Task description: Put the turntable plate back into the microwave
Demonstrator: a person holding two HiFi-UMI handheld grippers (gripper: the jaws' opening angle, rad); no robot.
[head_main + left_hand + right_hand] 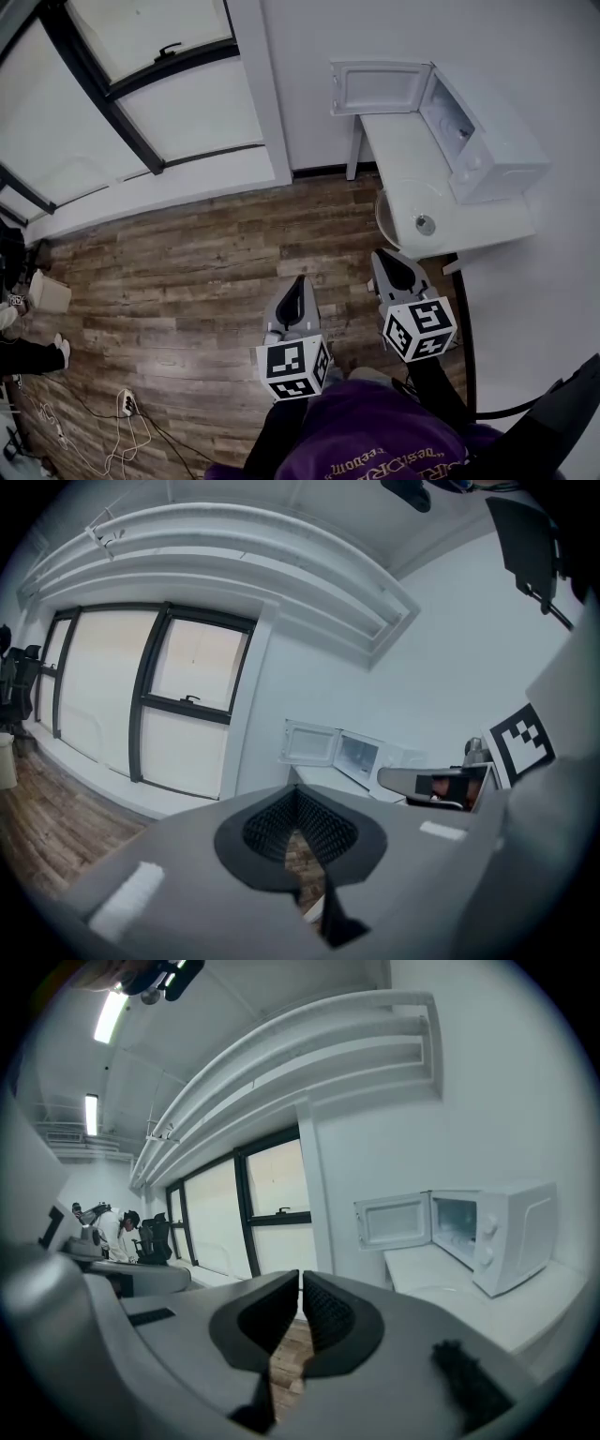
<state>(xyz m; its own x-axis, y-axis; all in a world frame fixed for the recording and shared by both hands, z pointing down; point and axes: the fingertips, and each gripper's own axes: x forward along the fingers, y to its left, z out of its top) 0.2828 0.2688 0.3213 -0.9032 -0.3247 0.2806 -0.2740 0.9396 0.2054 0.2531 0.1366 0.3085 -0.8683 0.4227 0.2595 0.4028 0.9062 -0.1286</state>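
A white microwave (487, 141) stands on a white table (394, 141) against the wall, its door (378, 87) swung open to the left. The clear glass turntable plate (412, 220) lies flat on the table's near end, in front of the microwave. Both grippers hover over the wooden floor short of the table. My left gripper (299, 279) is shut and empty. My right gripper (382, 255) is also shut and empty, its tip close to the table's near edge. The microwave (361, 755) shows far ahead in the left gripper view, and nearer (497, 1232) in the right gripper view.
Large windows (178, 103) with a white sill line the left wall. Cables and a power strip (125, 405) lie on the floor at lower left. A person's legs (28, 354) show at the far left edge. A dark object (553, 422) stands at lower right.
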